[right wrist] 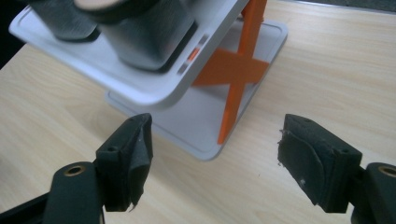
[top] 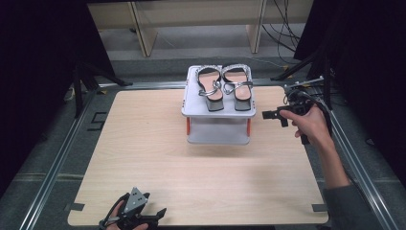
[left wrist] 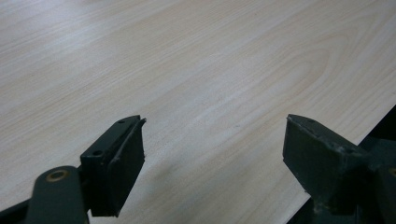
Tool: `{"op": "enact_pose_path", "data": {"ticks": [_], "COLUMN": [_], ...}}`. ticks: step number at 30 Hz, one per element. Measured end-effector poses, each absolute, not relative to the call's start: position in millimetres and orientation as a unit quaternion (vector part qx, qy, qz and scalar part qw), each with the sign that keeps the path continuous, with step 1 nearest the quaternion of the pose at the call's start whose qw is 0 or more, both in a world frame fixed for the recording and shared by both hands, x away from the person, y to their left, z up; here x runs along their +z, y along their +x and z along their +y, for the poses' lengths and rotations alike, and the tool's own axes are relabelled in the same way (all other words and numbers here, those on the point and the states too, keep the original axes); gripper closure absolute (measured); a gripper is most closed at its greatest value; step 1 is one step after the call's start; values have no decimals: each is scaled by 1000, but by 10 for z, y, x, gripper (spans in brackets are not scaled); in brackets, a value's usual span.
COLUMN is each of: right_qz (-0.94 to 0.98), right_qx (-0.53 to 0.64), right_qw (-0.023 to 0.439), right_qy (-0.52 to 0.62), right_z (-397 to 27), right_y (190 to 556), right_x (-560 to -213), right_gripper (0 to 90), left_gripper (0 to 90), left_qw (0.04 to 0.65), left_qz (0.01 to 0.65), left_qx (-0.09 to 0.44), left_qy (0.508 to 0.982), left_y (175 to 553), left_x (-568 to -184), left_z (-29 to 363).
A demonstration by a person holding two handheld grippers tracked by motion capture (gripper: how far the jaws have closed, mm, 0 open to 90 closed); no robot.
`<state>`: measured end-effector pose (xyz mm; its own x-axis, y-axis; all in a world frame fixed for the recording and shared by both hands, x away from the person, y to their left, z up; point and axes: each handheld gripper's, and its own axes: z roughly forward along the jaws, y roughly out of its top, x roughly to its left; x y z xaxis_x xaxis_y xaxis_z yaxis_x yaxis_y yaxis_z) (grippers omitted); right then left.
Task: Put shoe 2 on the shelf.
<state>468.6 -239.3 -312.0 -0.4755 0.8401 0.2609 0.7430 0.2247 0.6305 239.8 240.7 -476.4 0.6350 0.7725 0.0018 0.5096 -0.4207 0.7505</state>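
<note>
Two shelves make up the grey rack [top: 218, 114] standing toward the far side of the pale wooden table [top: 158, 158] — a top tray and a lower one joined by orange struts [right wrist: 238, 70], which cross in an X in the right gripper view. On the top tray sits a pair of heeled sandals [top: 225, 86], side by side, heels toward the person. The right gripper [top: 274, 115] is held level just beside the rack's right edge, near the top tray but apart from it; its jaws stand apart with nothing between them, and its own view looks at the rack's corner and the sandal heels [right wrist: 140, 32] from close by. The left gripper [top: 154, 215] rests at the table's near edge, well apart from the rack — jaws spread wide over bare wood.
</note>
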Motion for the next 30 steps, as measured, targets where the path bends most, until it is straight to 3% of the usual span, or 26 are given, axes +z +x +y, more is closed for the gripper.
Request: {"op": "enact_pose_path", "data": {"ticks": [12,17,18,28,30], "right_qz": [790,809,815,833,835], "right_qx": [387,379,377,366,366], "right_qw": [60,68,53,61,51], "right_qy": [471,443,436,410,408], "right_z": [-2352,-2271,-2221,-2090,-2063], "right_y": [4181,4005,3931,3798,3756], "right_x": [-3482,-3705,-3792,-4048,-4080], "right_gripper": [248,238,234,232,235], "left_gripper": [204,204,204,203,203], "left_qw": [369,378,379,371,383], "left_qz": [376,402,399,385,406], "left_qx": [184,167,169,179,168], "left_qy": [830,817,818,826,813], "left_y": [2393,2362,2366,2386,2353], "left_x": [-4758,-4777,-4776,-4760,-4765], "left_z": [2419,2382,2386,2416,2391]}}
